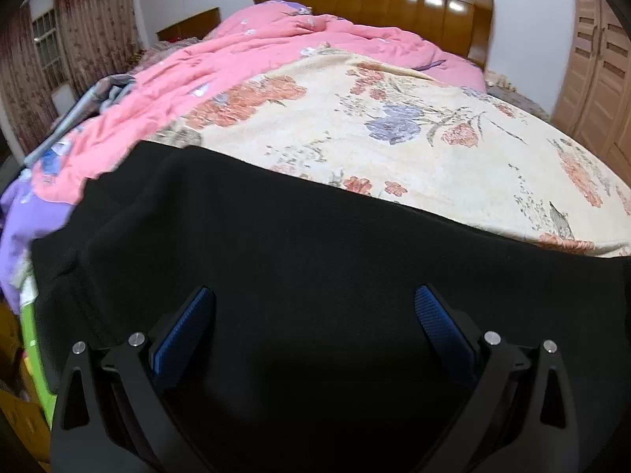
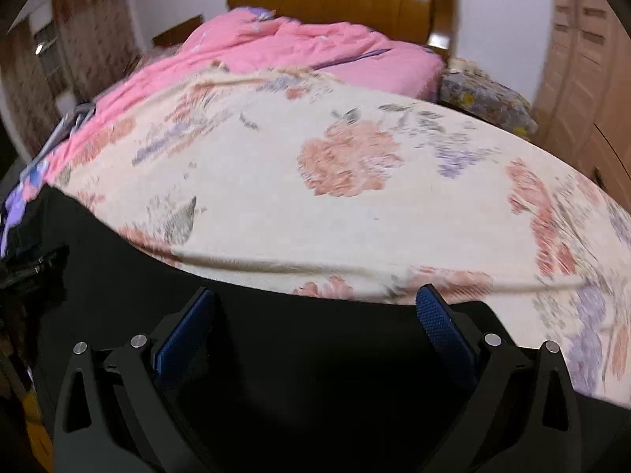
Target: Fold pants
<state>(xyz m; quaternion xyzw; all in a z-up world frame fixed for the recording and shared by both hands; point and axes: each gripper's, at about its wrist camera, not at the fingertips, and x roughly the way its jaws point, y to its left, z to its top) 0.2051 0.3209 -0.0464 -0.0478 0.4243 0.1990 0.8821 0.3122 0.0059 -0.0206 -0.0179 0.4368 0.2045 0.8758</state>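
The black pants (image 1: 276, 244) lie spread across the near edge of the bed on the cream floral blanket (image 1: 414, 146). My left gripper (image 1: 314, 295) is open above the black fabric, blue pads apart and holding nothing. In the right wrist view the pants (image 2: 130, 276) fill the lower left, their far edge running along the blanket (image 2: 355, 205). My right gripper (image 2: 314, 295) is open and empty, hovering over the pants' far edge. The view is blurred by motion.
A pink quilt (image 1: 276, 43) is bunched at the back and left of the bed before a wooden headboard (image 1: 394, 4). Wooden wardrobe doors (image 1: 591, 71) stand at right. Curtains and a window (image 1: 59, 47) are at left. A flowery cushion (image 2: 481, 94) lies beside the bed.
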